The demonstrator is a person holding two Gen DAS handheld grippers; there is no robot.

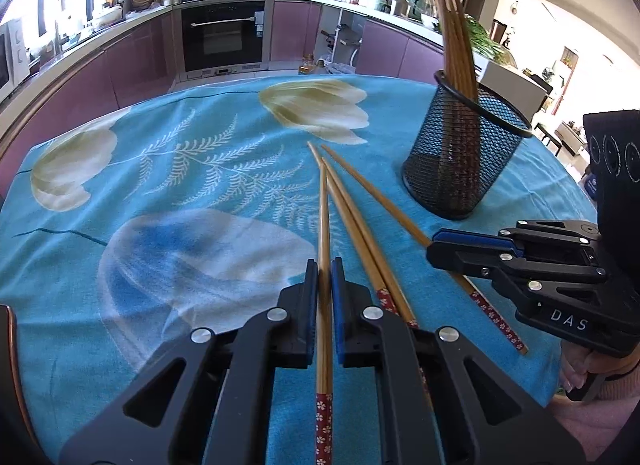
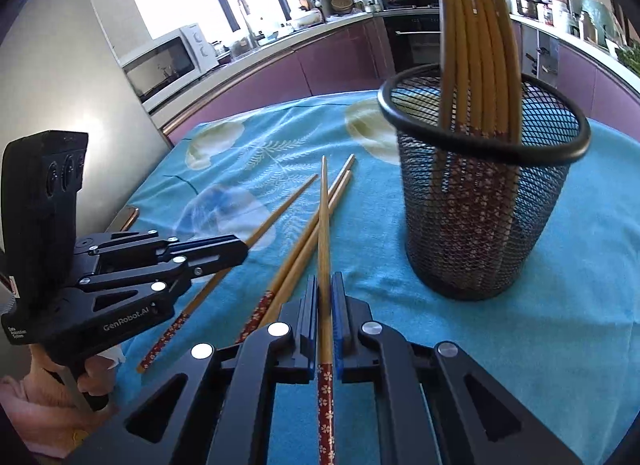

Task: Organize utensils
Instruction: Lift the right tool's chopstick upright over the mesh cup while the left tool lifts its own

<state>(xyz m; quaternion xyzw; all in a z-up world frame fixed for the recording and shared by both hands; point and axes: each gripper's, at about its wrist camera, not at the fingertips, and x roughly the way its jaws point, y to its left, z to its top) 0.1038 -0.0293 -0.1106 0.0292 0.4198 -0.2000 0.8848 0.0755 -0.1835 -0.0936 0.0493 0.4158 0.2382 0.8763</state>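
Left wrist view: your left gripper (image 1: 325,277) is clamping one light, stiff, slick chopstick (image 1: 323,225) mid-shaft; right gripper (image 2: 325,293) is clamping another chopstick (image 2: 323,221) near the table's (image 2: 560,325) near edge.

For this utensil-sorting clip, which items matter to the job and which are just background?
Job:
left tool, shut on one chopstick
right tool, shut on another chopstick
two loose chopsticks on the cloth
mesh holder already holding chopsticks

Background:
floral tablecloth
microwave
oven
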